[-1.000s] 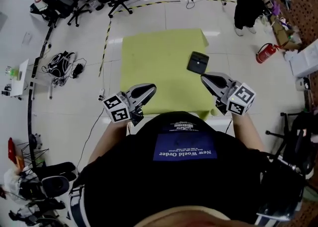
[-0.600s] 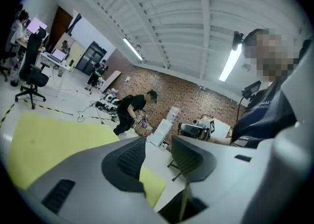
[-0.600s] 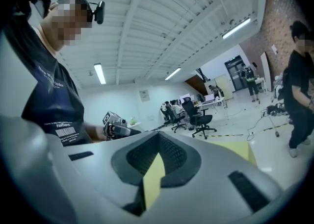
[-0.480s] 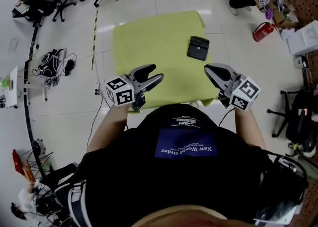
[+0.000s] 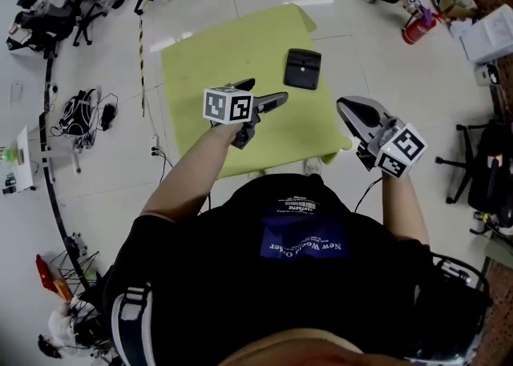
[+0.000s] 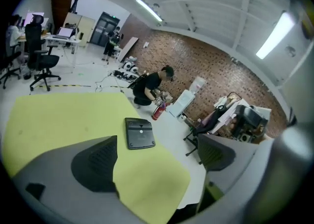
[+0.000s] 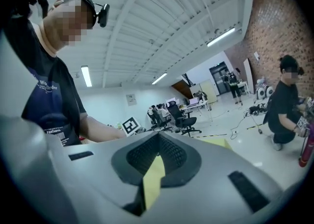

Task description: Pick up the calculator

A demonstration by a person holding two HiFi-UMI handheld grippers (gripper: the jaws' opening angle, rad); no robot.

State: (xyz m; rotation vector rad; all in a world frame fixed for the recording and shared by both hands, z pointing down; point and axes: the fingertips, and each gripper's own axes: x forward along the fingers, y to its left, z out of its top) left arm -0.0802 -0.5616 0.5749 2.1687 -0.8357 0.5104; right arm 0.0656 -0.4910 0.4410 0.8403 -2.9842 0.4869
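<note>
**Left gripper reaches out over counter, jaws opening; calculator not yet touched**

The calculator (image 5: 303, 68) lies flat on the yellow-green counter (image 5: 200, 60), near the counter's far right edge; no keys show, so probably its back is up.

Changed: the left gripper (image 5: 267, 90) was at the counter's near edge a second ago with jaws together; it is now out over the counter's middle, tilted downward and aimed toward the far right; its jaws are opening and stand wide apart. In the left gripper view the calculator (image 6: 140, 133) sits ahead in the gap of the left gripper (image 6: 157, 157), apart from both pads; only bare counter (image 6: 49, 115) lies between them.

The right gripper (image 5: 353, 110) has barely shifted; it hangs off the counter's near right corner; in its own view the right gripper (image 7: 158, 144) has jaws together on nothing, with just a sliver of counter showing through.

The calculator is in the same spot on the counter as before.

Meaning: this is the approach step, with the left gripper pre-opened for the grab; the pickup is not yet begun. It likely needs further travel toward the far right edge, then a descent; the flat, low body could be hard to pinch.
</note>
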